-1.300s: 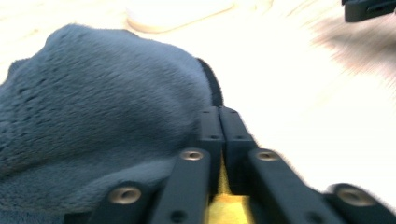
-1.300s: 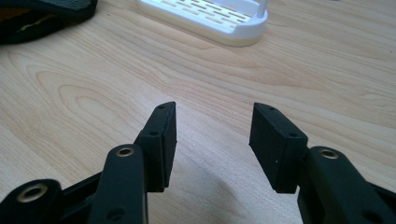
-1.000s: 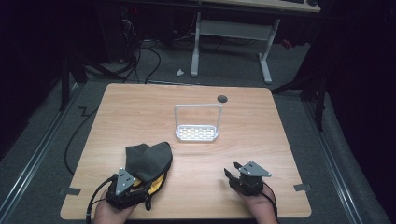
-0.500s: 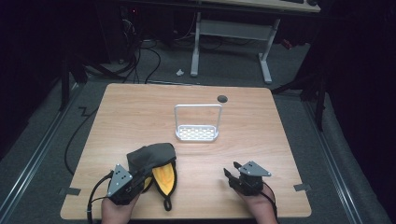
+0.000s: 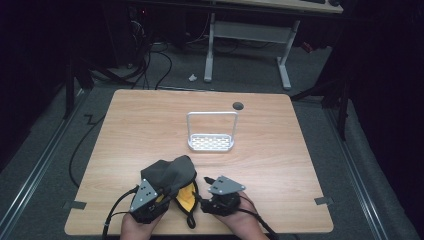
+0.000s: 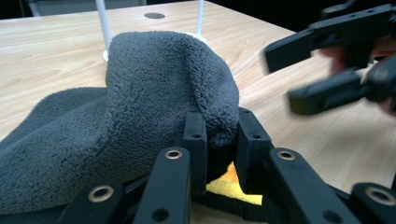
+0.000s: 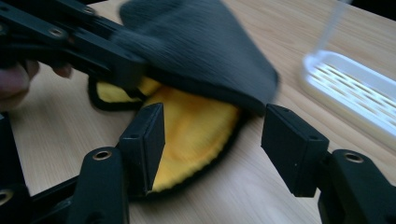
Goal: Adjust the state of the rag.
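A fleece cloth [image 5: 169, 174], grey on one side and yellow with black edging on the other, lies folded near the table's front edge. My left gripper [image 6: 217, 128] is shut on a raised fold of the grey side [image 6: 154, 88]. In the high view, the left gripper [image 5: 166, 188] sits at the cloth's near left. My right gripper [image 7: 215, 126] is open, its jaws standing either side of the yellow underside [image 7: 196, 121] just above the table. Seen from above, the right gripper [image 5: 202, 191] is right beside the cloth's right edge.
A white perforated rack [image 5: 211, 142] with a tall wire handle stands at mid-table, beyond the cloth. A dark round hole [image 5: 238, 106] lies near the wooden table's [image 5: 310, 165] far edge. Desk legs and cables are on the floor behind.
My right gripper has moved left across the table up to the cloth's right edge. The left gripper has lifted and shifted the grey fold slightly right, showing more yellow.
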